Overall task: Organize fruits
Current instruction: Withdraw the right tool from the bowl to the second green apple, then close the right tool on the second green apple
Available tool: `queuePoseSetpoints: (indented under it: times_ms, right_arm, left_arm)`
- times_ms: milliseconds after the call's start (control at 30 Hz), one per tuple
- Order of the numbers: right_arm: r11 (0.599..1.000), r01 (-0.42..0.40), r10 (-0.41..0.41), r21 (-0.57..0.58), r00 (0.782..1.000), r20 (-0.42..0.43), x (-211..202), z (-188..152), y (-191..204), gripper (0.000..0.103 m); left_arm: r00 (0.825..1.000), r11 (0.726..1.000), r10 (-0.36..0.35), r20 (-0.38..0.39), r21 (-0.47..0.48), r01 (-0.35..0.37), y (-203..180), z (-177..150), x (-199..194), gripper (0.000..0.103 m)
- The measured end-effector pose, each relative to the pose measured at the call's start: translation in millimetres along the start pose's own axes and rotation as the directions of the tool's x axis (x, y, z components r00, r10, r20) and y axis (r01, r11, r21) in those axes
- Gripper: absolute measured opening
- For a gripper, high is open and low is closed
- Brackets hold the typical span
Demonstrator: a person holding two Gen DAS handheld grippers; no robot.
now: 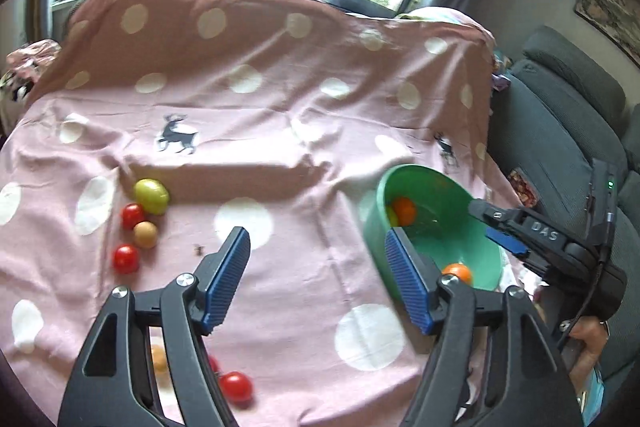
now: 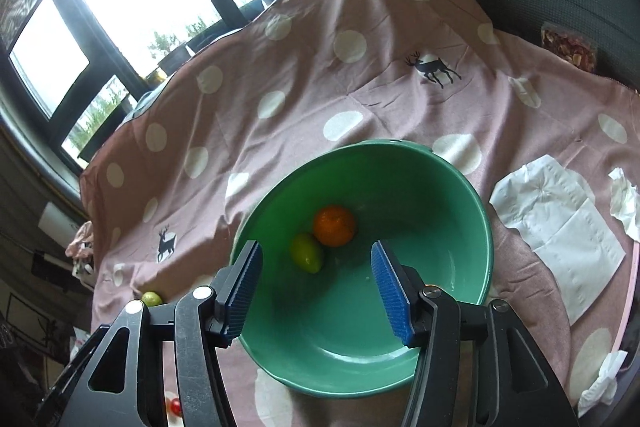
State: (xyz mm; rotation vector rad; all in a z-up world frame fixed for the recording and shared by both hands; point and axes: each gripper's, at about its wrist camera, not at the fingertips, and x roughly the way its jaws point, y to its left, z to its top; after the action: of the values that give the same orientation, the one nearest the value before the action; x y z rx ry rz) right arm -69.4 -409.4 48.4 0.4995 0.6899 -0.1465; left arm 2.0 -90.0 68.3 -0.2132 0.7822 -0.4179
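A: How do the tongs stand?
B: The left gripper (image 1: 318,269) has its blue pads apart over the pink spotted cloth (image 1: 280,107), nothing between them. The right gripper (image 2: 316,289) is spread too, empty, above the green bowl (image 2: 460,183).
A: And the fruit?
B: An orange (image 2: 334,225) and a lime (image 2: 306,252) lie touching inside the bowl. On the cloth to the left sit another lime (image 1: 151,195), red tomatoes (image 1: 125,259) and a brown fruit (image 1: 145,234).
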Motion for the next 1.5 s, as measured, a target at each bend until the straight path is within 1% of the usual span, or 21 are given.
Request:
queuePoseSetpoints:
  times_ms: [67, 100, 167, 267, 333, 433, 533, 600, 667, 733, 767, 800, 833, 900, 967, 1100, 1200, 1267, 1300, 1400, 1500]
  right_arm:
    - [1.000, -0.006, 0.006, -0.021, 1.000, 0.002, 0.6, -1.6, 7.9, 0.060]
    - [0.999, -0.012, 0.012, -0.031, 1.000, 0.001, 1.1, -3.0, 12.3, 0.065]
    - [0.998, -0.029, 0.028, -0.057, 1.000, -0.004, 2.8, -6.6, 22.0, 0.069]
    - [0.992, -0.055, 0.052, -0.110, 0.998, -0.024, 6.5, -13.1, 40.3, 0.069]
    - [0.986, -0.078, 0.072, -0.149, 0.997, -0.040, 9.4, -18.1, 55.4, 0.069]
    - [0.971, -0.152, 0.144, -0.186, 0.988, -0.056, 12.4, -26.9, 79.7, 0.069]
    - [0.942, -0.250, 0.235, -0.224, 0.968, -0.092, 18.3, -34.7, 111.7, 0.069]
    - [0.913, -0.319, 0.284, -0.255, 0.944, -0.165, 32.5, -40.3, 140.0, 0.069]
    - [0.882, -0.370, 0.302, -0.293, 0.919, -0.252, 53.6, -46.6, 170.3, 0.069]
    - [0.864, -0.395, 0.293, -0.312, 0.899, -0.327, 79.1, -53.4, 196.4, 0.068]
    - [0.859, -0.399, 0.277, -0.320, 0.889, -0.365, 92.3, -58.0, 207.2, 0.064]
    - [0.856, -0.400, 0.258, -0.327, 0.880, -0.400, 106.5, -61.0, 217.5, 0.056]
    - [0.856, -0.398, 0.240, -0.330, 0.872, -0.428, 119.8, -63.9, 225.8, 0.052]
    - [0.863, -0.377, 0.206, -0.336, 0.870, -0.449, 141.4, -69.4, 237.7, 0.047]
    - [0.863, -0.362, 0.177, -0.351, 0.869, -0.461, 159.4, -72.9, 246.8, 0.047]
    - [0.856, -0.363, 0.144, -0.367, 0.852, -0.504, 182.8, -82.2, 260.7, 0.047]
    - [0.859, -0.325, 0.100, -0.396, 0.865, -0.493, 191.4, -88.2, 266.4, 0.047]
    - [0.853, -0.313, 0.075, -0.418, 0.866, -0.495, 195.8, -91.6, 267.6, 0.045]
    - [0.852, -0.309, 0.070, -0.422, 0.867, -0.493, 197.3, -92.8, 267.3, 0.043]
    - [0.859, -0.315, 0.090, -0.403, 0.868, -0.488, 195.5, -92.1, 261.9, 0.042]
    - [0.863, -0.298, 0.083, -0.409, 0.881, -0.466, 184.9, -88.2, 254.6, 0.042]
  left_arm:
    - [0.997, 0.996, 0.071, 0.015, -0.063, -0.070, 28.8, -3.3, -8.6, 0.070]
    - [0.995, 0.992, 0.097, 0.021, -0.086, -0.095, 41.4, -5.1, -11.5, 0.071]
    - [0.990, 0.984, 0.137, 0.036, -0.121, -0.131, 64.1, -10.0, -15.9, 0.071]
    - [0.980, 0.965, 0.196, 0.029, -0.184, -0.188, 95.3, -14.0, -17.2, 0.071]
    - [0.976, 0.951, 0.216, 0.025, -0.234, -0.205, 113.5, -15.7, -18.1, 0.071]
    - [0.967, 0.930, 0.256, 0.002, -0.274, -0.246, 131.1, -17.6, -15.6, 0.071]
    - [0.955, 0.913, 0.296, -0.027, -0.287, -0.291, 144.9, -19.7, -11.7, 0.071]
    - [0.954, 0.903, 0.297, -0.042, -0.313, -0.295, 154.8, -20.5, -10.1, 0.071]
    - [0.952, 0.896, 0.302, -0.047, -0.326, -0.301, 160.3, -21.0, -10.7, 0.071]
    - [0.943, 0.888, 0.330, -0.052, -0.322, -0.328, 163.7, -21.4, -11.1, 0.071]
    - [0.938, 0.883, 0.343, -0.056, -0.322, -0.342, 165.8, -21.6, -11.0, 0.071]
    - [0.934, 0.878, 0.352, -0.063, -0.324, -0.353, 168.1, -22.2, -10.8, 0.070]
    - [0.931, 0.872, 0.357, -0.074, -0.331, -0.361, 171.5, -23.1, -10.3, 0.070]
    - [0.928, 0.860, 0.362, -0.093, -0.352, -0.370, 177.7, -24.7, -10.0, 0.069]
    - [0.928, 0.853, 0.360, -0.094, -0.368, -0.369, 181.6, -25.2, -12.0, 0.069]
    - [0.935, 0.853, 0.342, -0.088, -0.387, -0.349, 184.0, -24.9, -14.9, 0.069]
    - [0.939, 0.858, 0.332, -0.091, -0.384, -0.341, 182.3, -23.8, -13.1, 0.069]
    - [0.939, 0.861, 0.332, -0.094, -0.377, -0.342, 181.7, -23.3, -12.1, 0.069]
    - [0.938, 0.861, 0.333, -0.095, -0.374, -0.344, 181.1, -22.9, -11.2, 0.069]
    - [0.939, 0.866, 0.332, -0.094, -0.365, -0.342, 178.7, -22.7, -10.4, 0.069]
    - [0.938, 0.870, 0.335, -0.092, -0.352, -0.345, 174.8, -22.0, -9.0, 0.069]
